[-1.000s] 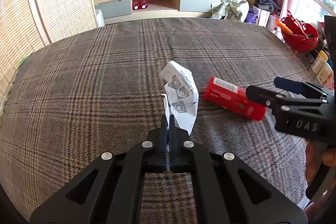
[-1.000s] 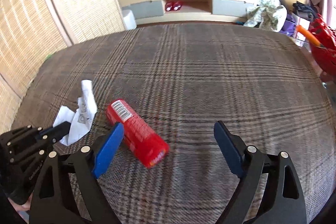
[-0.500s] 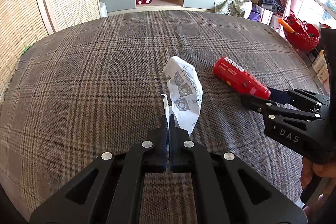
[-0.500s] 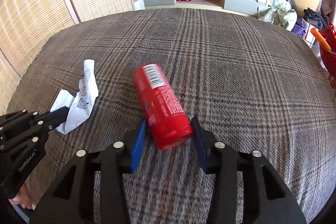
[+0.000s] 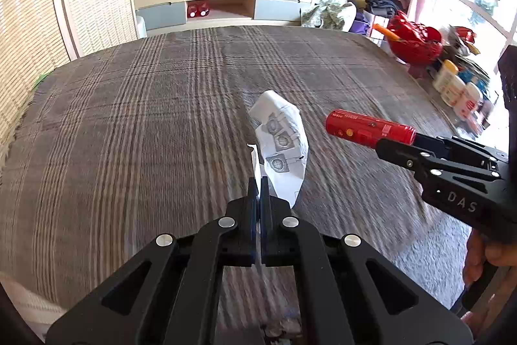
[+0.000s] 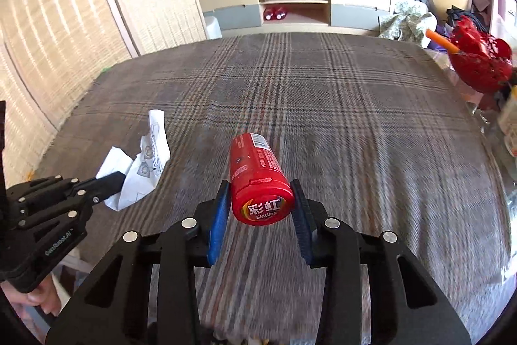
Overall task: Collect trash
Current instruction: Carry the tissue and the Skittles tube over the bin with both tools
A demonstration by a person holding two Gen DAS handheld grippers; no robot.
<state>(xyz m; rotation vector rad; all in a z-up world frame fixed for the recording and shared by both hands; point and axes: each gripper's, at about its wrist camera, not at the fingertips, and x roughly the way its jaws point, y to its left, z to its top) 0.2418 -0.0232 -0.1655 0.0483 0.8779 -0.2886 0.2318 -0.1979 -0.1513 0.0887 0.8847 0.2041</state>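
My left gripper [image 5: 258, 183] is shut on a crumpled white paper [image 5: 281, 147] printed with grey symbols, held up above the plaid bed cover [image 5: 145, 125]. My right gripper [image 6: 261, 193] is shut on the cap end of a red Skittles tube [image 6: 255, 170], lifted off the cover and pointing away from the camera. In the left wrist view the tube [image 5: 368, 128] sticks out of the right gripper [image 5: 404, 147] to the right of the paper. In the right wrist view the paper [image 6: 145, 164] hangs from the left gripper [image 6: 113, 180] at the left.
A red basket [image 5: 415, 42] and several bottles [image 5: 455, 89] stand on the floor right of the bed. A TV cabinet [image 5: 226, 2] with shelves stands beyond the far edge. A woven screen [image 5: 32, 21] lines the left side.
My right gripper closed on the red tube and lifted it off the cover. My left gripper kept the paper and rose a little.
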